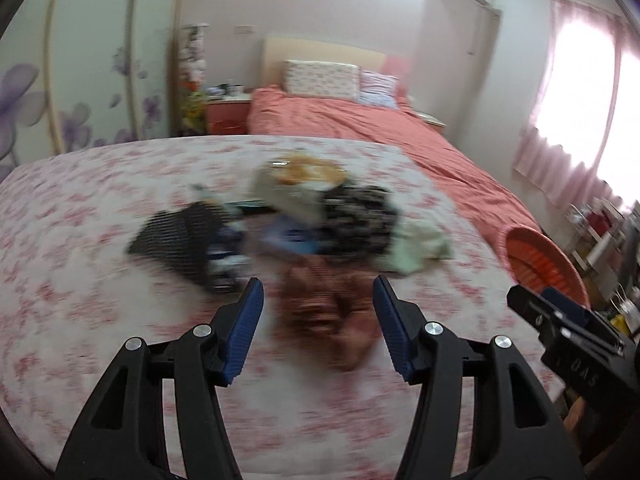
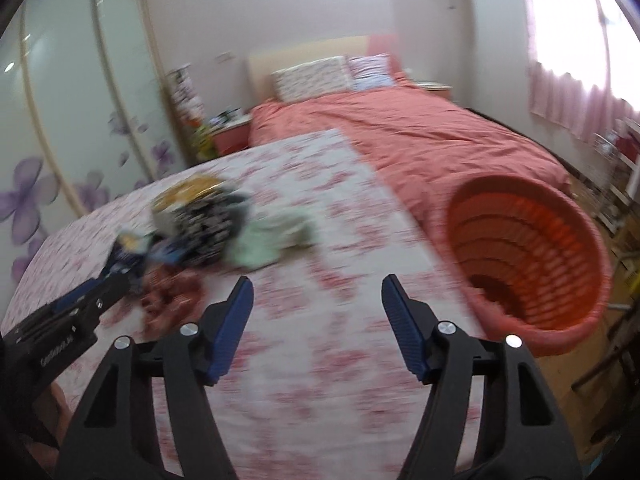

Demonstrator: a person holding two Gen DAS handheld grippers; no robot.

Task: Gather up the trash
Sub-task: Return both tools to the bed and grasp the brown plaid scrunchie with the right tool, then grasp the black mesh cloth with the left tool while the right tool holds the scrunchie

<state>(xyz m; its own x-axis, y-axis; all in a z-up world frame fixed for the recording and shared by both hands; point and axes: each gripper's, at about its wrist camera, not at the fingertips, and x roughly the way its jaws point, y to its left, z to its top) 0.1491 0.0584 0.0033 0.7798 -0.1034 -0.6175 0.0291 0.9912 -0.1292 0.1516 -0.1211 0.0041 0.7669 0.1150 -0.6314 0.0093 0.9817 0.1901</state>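
Note:
A blurred heap lies on the pink-flowered sheet (image 1: 100, 208): a black ribbed piece (image 1: 176, 240), a black-and-white patterned cloth (image 1: 360, 216), a pale green cloth (image 1: 420, 248), a yellowish wrapper (image 1: 304, 168) and a reddish-brown cloth (image 1: 324, 312). My left gripper (image 1: 318, 280) is open just above the reddish-brown cloth, its pads apart from it. My right gripper (image 2: 318, 278) is open over bare sheet, right of the heap (image 2: 200, 220), with nothing between its fingers. An orange slatted basket (image 2: 532, 256) lies tipped at the sheet's right edge, mouth toward me.
Behind the sheet is a bed with a coral cover (image 2: 420, 140) and pillows. A wardrobe with purple flowers (image 2: 80, 120) stands left, with a coral nightstand (image 1: 228, 112) beside it. Pink curtains (image 1: 580, 100) and cluttered shelves (image 2: 620, 160) are on the right.

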